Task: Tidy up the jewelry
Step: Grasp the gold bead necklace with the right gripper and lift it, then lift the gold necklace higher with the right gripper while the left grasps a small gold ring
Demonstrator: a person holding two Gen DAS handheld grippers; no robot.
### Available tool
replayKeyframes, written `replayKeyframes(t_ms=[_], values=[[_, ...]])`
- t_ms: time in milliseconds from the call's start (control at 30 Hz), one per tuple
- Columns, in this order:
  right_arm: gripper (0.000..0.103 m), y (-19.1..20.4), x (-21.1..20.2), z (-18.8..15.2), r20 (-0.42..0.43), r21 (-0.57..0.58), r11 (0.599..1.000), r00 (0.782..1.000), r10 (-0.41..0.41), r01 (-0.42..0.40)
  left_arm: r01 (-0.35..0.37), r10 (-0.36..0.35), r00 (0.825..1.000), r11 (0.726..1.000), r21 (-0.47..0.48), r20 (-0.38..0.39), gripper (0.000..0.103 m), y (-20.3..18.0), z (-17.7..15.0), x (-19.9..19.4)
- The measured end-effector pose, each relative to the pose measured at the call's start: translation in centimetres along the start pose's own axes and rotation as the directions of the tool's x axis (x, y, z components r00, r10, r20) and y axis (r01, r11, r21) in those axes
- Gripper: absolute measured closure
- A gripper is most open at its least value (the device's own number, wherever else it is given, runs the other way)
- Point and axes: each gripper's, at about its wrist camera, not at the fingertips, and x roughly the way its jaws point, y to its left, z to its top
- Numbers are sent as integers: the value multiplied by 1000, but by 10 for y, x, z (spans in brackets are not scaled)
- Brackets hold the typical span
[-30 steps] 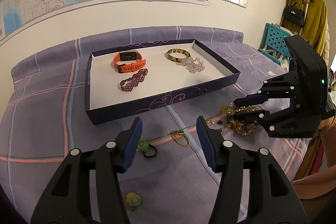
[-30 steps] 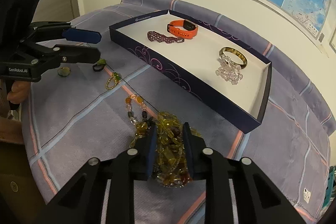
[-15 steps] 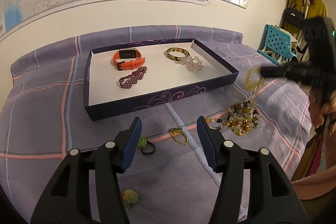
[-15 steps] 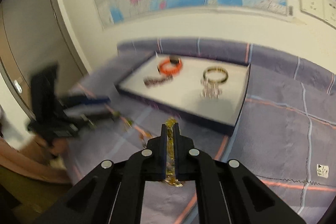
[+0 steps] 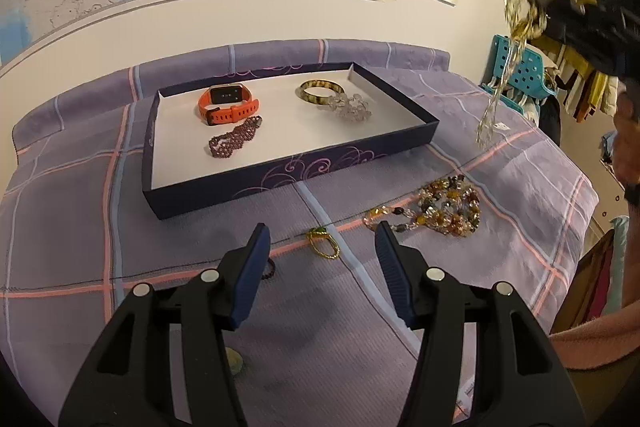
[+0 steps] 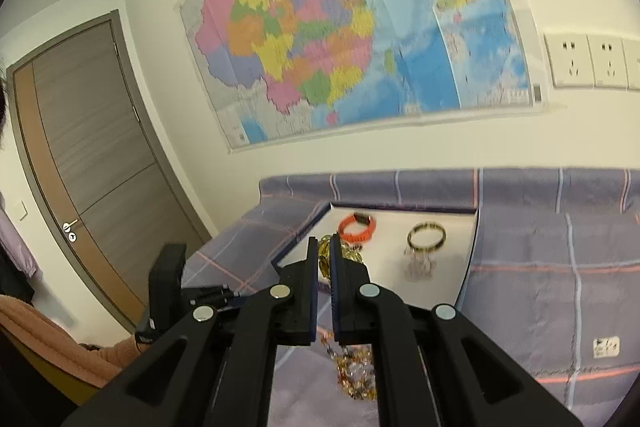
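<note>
A dark blue tray (image 5: 256, 183) with a white floor holds an orange watch band (image 5: 228, 103), a purple bead bracelet (image 5: 234, 143), a mottled bangle (image 5: 320, 93) and a clear bead bracelet (image 5: 350, 109). My right gripper (image 6: 325, 247) is shut on a yellow bead necklace (image 6: 326, 251), held high; the strand (image 5: 498, 95) hangs down at the right of the left wrist view. A multicolour bead pile (image 5: 448, 207) and a gold ring with a green stone (image 5: 322, 241) lie on the cloth. My left gripper (image 5: 320, 247) is open and empty, low, near the ring.
The purple plaid cloth (image 5: 80, 219) covers the whole surface. A black hair tie (image 5: 268, 271) and a small pale charm (image 5: 235, 363) lie by my left fingers. A map and sockets are on the wall, a door (image 6: 92, 155) at left, a blue chair (image 5: 524, 71) at right.
My right gripper has closed on the yellow necklace and lifted it high off the cloth, leaving the multicolour pile behind. My left gripper has barely moved.
</note>
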Motion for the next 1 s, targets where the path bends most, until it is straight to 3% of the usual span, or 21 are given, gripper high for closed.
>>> replayKeyframes(t_ms=[300,467,700,767,900,1000], values=[[99,-2,1,2,10,6,1000,1000,-7,7,16,-15,999,999,47,-32,49,-9,-5,6],[99,-2,9,-3,-7,9,1000,1000,-3,3,-9,16,996,997,78,-84,54,-11,3,23],[99,-5,17,-7,-27,17,1000,1000,-5,6,-12,19,986,999,40,-167,73,-4,11,50],[99,-6,20,-8,-32,18,1000,999,-5,6,-16,23,985,999,47,-168,74,-5,11,51],[99,-8,26,-9,-38,20,1000,999,3,-2,-16,24,985,999,51,-170,87,-8,11,52],[99,-8,30,-8,-41,19,1000,999,6,-6,-10,14,986,1000,29,-168,89,-4,12,50]])
